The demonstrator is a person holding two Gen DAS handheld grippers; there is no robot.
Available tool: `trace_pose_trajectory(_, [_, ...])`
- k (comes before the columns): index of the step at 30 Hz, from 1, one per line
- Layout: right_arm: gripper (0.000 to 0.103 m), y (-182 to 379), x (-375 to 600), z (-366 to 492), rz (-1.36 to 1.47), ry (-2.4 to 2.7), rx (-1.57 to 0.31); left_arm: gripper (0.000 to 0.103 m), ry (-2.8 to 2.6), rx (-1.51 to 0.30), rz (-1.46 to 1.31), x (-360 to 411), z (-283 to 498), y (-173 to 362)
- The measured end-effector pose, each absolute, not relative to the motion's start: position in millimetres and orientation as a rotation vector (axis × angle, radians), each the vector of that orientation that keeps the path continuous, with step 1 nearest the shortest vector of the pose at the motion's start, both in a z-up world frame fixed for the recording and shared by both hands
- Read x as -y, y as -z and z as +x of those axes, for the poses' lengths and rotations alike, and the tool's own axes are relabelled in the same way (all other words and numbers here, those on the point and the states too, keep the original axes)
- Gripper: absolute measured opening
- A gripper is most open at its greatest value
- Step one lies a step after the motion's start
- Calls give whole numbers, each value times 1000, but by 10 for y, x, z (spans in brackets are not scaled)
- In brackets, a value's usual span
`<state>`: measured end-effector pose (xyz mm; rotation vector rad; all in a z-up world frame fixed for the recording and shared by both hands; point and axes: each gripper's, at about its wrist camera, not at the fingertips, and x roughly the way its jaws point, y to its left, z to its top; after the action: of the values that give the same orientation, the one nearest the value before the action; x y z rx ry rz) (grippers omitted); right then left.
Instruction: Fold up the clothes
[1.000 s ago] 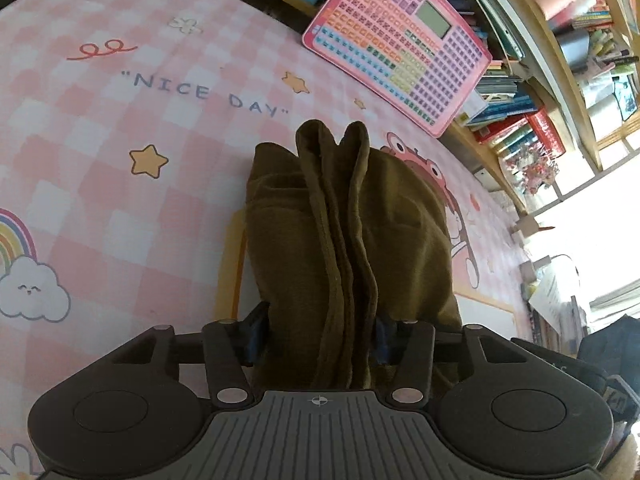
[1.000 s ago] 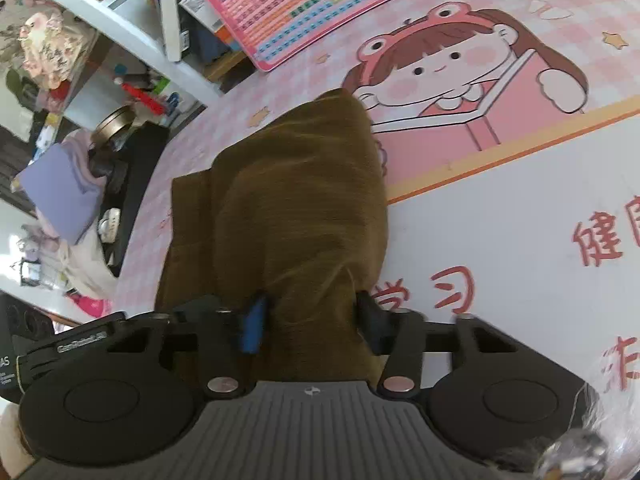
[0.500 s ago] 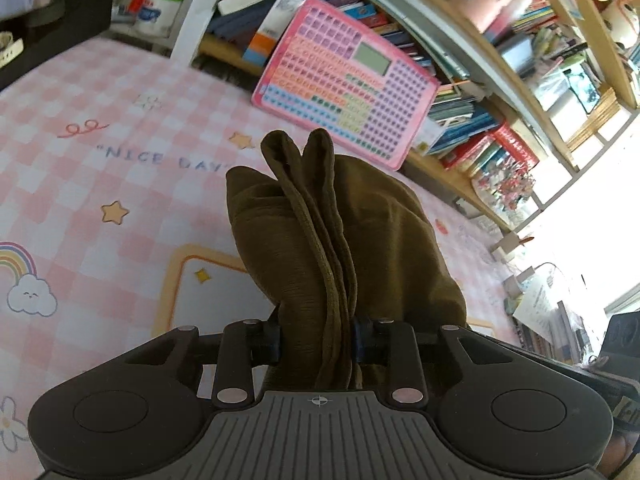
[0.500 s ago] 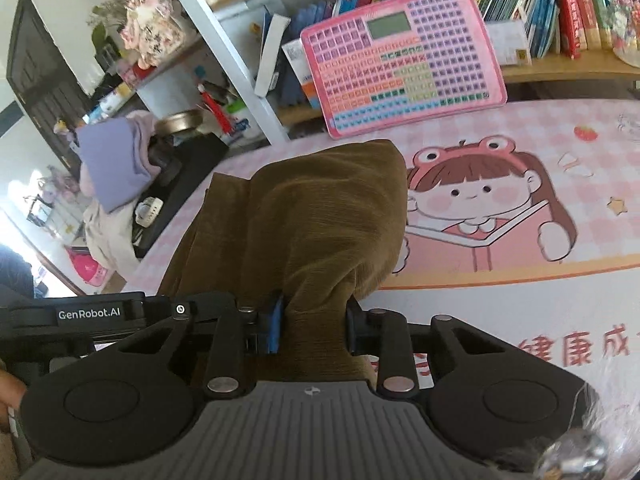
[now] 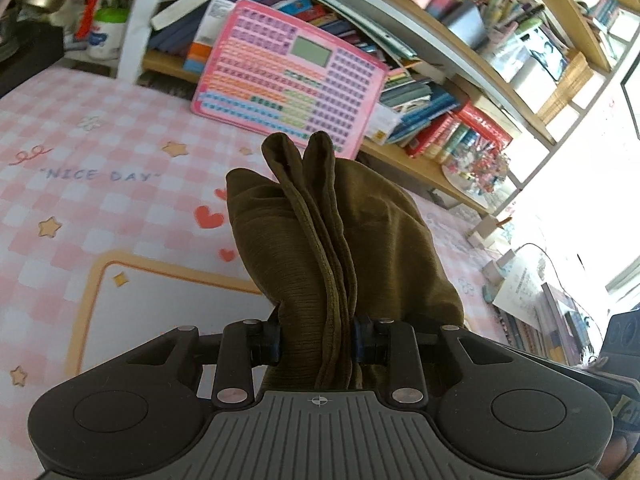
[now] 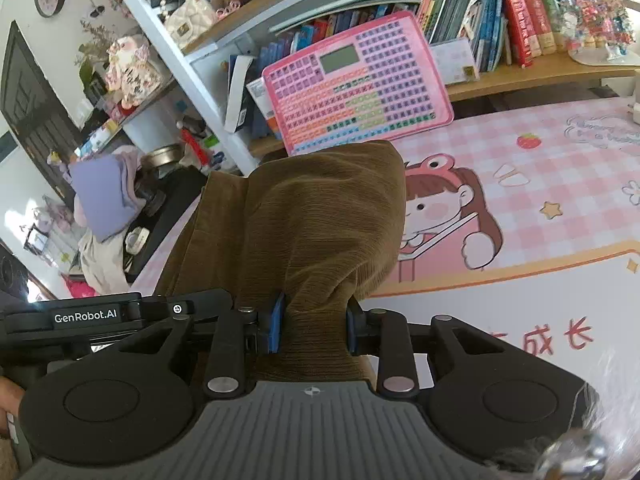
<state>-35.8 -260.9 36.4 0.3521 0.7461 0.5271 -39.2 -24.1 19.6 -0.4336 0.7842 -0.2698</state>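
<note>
My left gripper (image 5: 316, 344) and right gripper (image 6: 313, 328) each clamp the brown corduroy garment (image 6: 320, 232), which extends forward from both above the pink desk mat (image 6: 560, 168).

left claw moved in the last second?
Yes. The left claw, shut on the brown garment, has lifted and tilted up: the pink keyboard toy sits lower in view, shelves above it.

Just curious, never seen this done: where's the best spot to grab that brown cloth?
By its bunched edge, as now: the left gripper pinches the stacked folds of the brown cloth from both sides, and the right gripper clamps another gathered section. Thick layers likely slip less.
</note>
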Motion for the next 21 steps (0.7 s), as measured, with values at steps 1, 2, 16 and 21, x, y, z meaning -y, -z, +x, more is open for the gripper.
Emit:
trace_pose_trajectory(1, [27,-370,2625,-348,348,-524,-743,29,273,-781,-429,262,-380,-207])
trace_pose_trajectory(2, [27,-378,2635,-332,346,-523,-739,29,276,-778,-425,274,-365,-217])
trace_pose_trajectory(16, [27,-534,2035,296,295,-496,-699,29,329,-735,-422,-309,307,-259])
trace_pose_trajectory(21, [28,-540,1570,705,254,-479,-684,29,351,-724,-424,-750,752,-237])
